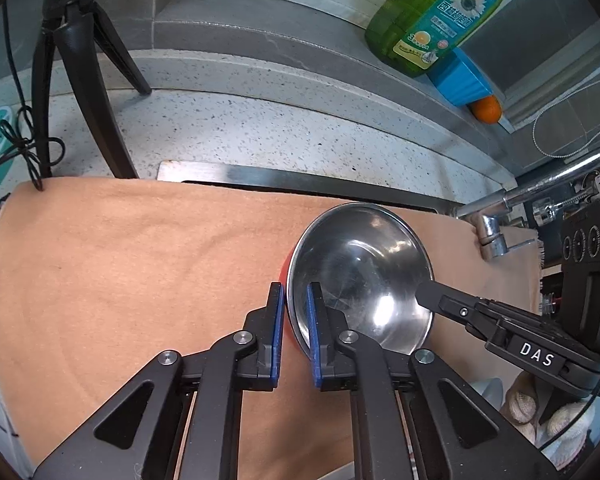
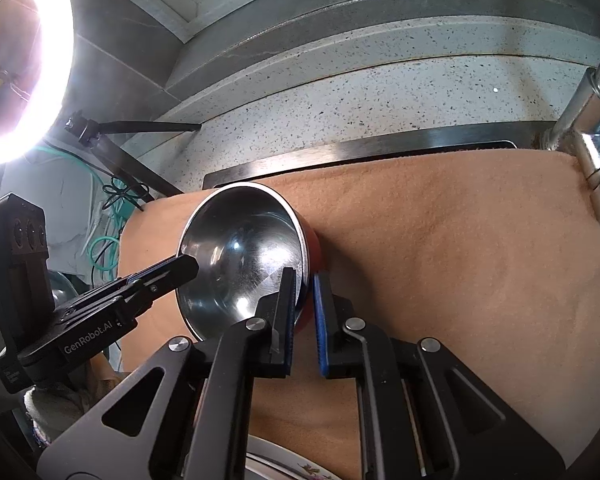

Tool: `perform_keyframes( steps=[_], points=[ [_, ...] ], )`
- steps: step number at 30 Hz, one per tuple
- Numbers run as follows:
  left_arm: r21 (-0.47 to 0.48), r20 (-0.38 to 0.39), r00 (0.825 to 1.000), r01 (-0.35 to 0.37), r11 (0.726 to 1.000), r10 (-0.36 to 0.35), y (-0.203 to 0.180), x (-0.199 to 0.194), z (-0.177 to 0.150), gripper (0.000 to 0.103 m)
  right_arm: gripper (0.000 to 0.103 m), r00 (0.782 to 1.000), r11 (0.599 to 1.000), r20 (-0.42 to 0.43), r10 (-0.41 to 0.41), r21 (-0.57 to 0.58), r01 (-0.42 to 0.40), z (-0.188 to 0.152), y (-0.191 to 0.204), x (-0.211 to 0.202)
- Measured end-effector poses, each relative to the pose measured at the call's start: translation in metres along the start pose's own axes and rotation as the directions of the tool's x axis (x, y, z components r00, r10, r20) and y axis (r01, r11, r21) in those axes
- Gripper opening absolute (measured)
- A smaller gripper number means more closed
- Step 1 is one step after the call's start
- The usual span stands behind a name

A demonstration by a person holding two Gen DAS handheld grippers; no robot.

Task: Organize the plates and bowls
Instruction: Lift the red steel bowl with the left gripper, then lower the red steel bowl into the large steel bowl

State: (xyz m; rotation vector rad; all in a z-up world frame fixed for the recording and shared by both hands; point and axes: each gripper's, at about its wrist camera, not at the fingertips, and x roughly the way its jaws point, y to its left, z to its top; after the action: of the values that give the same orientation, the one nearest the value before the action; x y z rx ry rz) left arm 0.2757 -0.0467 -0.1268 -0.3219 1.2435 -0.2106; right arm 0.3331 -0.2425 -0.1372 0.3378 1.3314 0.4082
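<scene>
The speckled counter [image 1: 260,120] runs along the back, and an orange cloth [image 1: 120,280] is draped in front of it, covering most of the sink [image 2: 340,152], whose steel rim shows at the cloth's far edge. A tap [image 2: 592,144] stands at the cloth's right end. On the ledge behind sit a green soap bottle [image 1: 436,16], a blue cup [image 1: 460,76] and an orange [image 1: 487,109].

The steel bowl [image 1: 360,272] (red on its outer wall) is held above the cloth, tilted so its open mouth faces toward me. I cannot tell whether its base touches the cloth.

My left gripper [image 1: 294,336] has its jaws straddling the bowl's left rim: one blue pad sits inside the bowl, the other outside against the red wall. The jaws look closed on the rim. My right gripper [image 2: 302,320] does the same on the opposite rim, one pad inside and one outside, and also looks clamped.

The bowl therefore lies directly ahead of both grippers, between them, with the line across its rim running left to right from one grip to the other. Neither hand is clearly nearer. Any coming move likely requires both hands to travel together; uneven motion could twist the rim out of one pair of jaws.

A flowered plate [image 2: 292,466] edge shows at the bottom of the right view.
</scene>
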Motion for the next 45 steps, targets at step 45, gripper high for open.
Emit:
perform_keyframes(
  steps=[45],
  points=[
    [-0.064,0.195,0.980,0.064,0.996,-0.050,0.040,-0.139,-0.108,0.010,0.009,0.990,0.967,-0.003,0.144,-0.210,-0.141,-0.112,0.112,-0.071]
  ],
)
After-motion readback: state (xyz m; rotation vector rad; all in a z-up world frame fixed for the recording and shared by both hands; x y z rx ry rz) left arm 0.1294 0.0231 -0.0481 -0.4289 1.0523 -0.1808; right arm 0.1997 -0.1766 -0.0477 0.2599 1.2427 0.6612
